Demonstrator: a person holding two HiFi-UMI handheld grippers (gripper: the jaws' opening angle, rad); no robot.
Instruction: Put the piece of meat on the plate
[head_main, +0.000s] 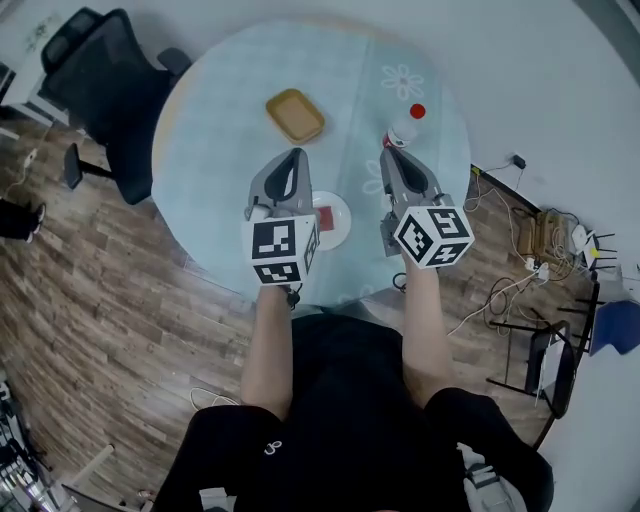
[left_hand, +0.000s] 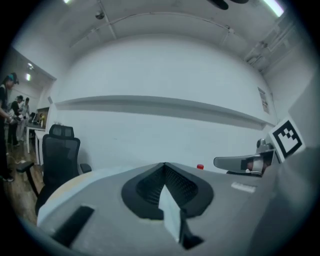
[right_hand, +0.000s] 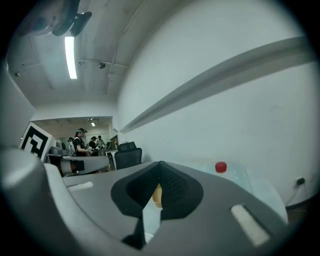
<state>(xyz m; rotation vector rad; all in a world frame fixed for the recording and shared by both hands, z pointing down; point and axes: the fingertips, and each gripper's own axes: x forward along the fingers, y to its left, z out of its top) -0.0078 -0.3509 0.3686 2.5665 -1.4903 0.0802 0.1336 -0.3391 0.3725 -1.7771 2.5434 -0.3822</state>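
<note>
A red piece of meat (head_main: 326, 214) lies on a small white plate (head_main: 340, 229) near the front edge of the round table (head_main: 220, 110). Part of the plate is hidden behind my left gripper's marker cube. Both grippers are held up above the table on either side of the plate and point almost level. My left gripper (head_main: 293, 153) (left_hand: 164, 164) is shut, its jaws meeting at the tip with nothing between them. My right gripper (head_main: 388, 152) (right_hand: 160, 163) is also shut and holds nothing.
A yellow tray (head_main: 294, 115) lies at the table's middle. A white bottle with a red cap (head_main: 405, 128) (right_hand: 220, 167) stands at its right. A black office chair (head_main: 105, 80) is at the left. Cables (head_main: 530, 240) and a black stand (head_main: 545, 360) are on the floor at the right. Several people (right_hand: 80, 142) stand far off.
</note>
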